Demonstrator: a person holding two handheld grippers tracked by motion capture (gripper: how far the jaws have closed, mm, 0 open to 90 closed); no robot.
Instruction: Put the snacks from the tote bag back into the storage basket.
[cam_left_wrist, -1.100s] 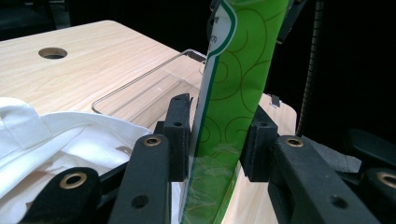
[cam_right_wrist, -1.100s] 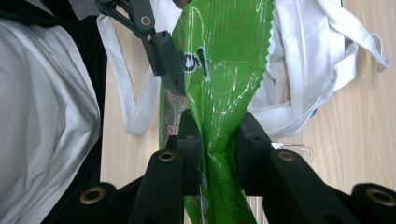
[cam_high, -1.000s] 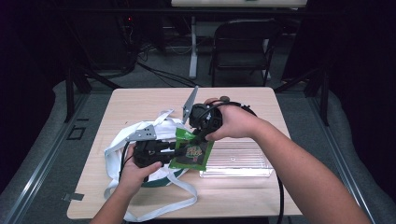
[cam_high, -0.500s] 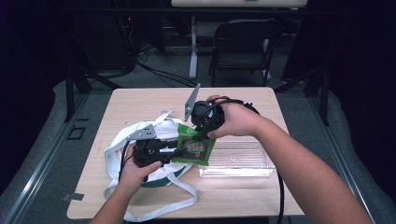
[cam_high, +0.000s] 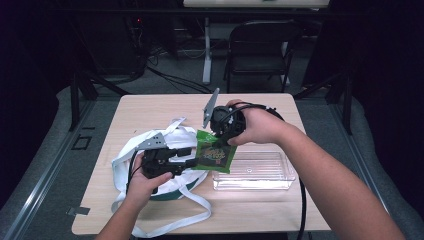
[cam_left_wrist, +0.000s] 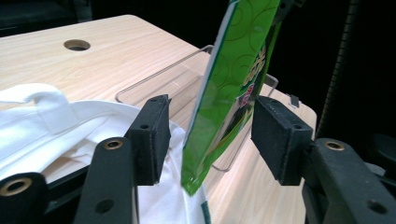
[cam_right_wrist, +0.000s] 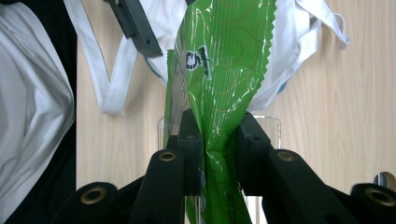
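A green snack packet (cam_high: 215, 154) hangs over the table between the two hands. My right gripper (cam_high: 223, 136) is shut on its upper end; in the right gripper view the packet (cam_right_wrist: 219, 79) is pinched between the pads (cam_right_wrist: 192, 140). My left gripper (cam_high: 192, 158) is open, and its jaws stand on either side of the packet's lower edge (cam_left_wrist: 224, 107) without touching it. A white cloth bag (cam_high: 150, 150) lies under the left hand, with its fabric (cam_left_wrist: 56, 121) beside the left jaw.
A clear plastic tray (cam_high: 287, 172) sits on the wooden table (cam_high: 260, 215) to the right of the packet. The bag's straps (cam_high: 200, 210) trail toward the front edge. A chair (cam_high: 260, 45) stands behind the table.
The right gripper has carried the packet a little left and up, away from the tray. The packet now hangs between the left gripper's open jaws.
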